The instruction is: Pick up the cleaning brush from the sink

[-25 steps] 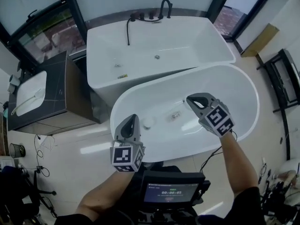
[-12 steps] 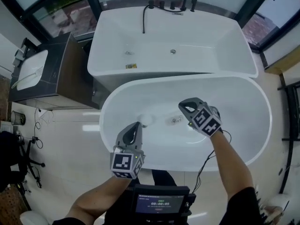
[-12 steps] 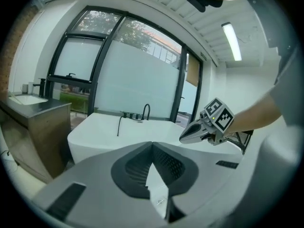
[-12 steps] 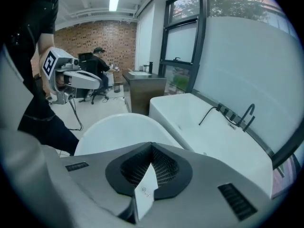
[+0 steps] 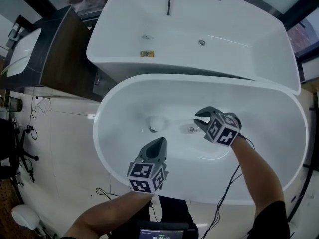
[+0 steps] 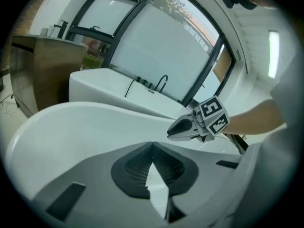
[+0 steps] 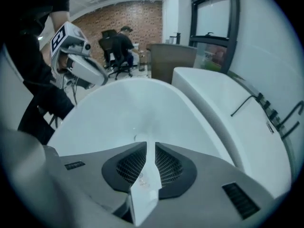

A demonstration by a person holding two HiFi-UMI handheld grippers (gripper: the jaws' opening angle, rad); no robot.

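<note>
Left tongs point(image 5: 158, 144): tips together, empty, over the oval tub's point(image 5: 117, 106) near rim.
Right tongs point(image 5: 198, 122): narrow gap, opening, nothing between; inside that tub, beside a small metal fitting point(image 5: 192, 130).
Drain point(image 5: 153, 129): ahead of the left tongs, left of the right.
Rectangular tub point(image 5: 234, 54): beyond both tongs.
Sink point(image 5: 22, 49): on a dark surface point(image 5: 65, 56), well left of the left tongs.
Brush: not made out in any view.
</note>
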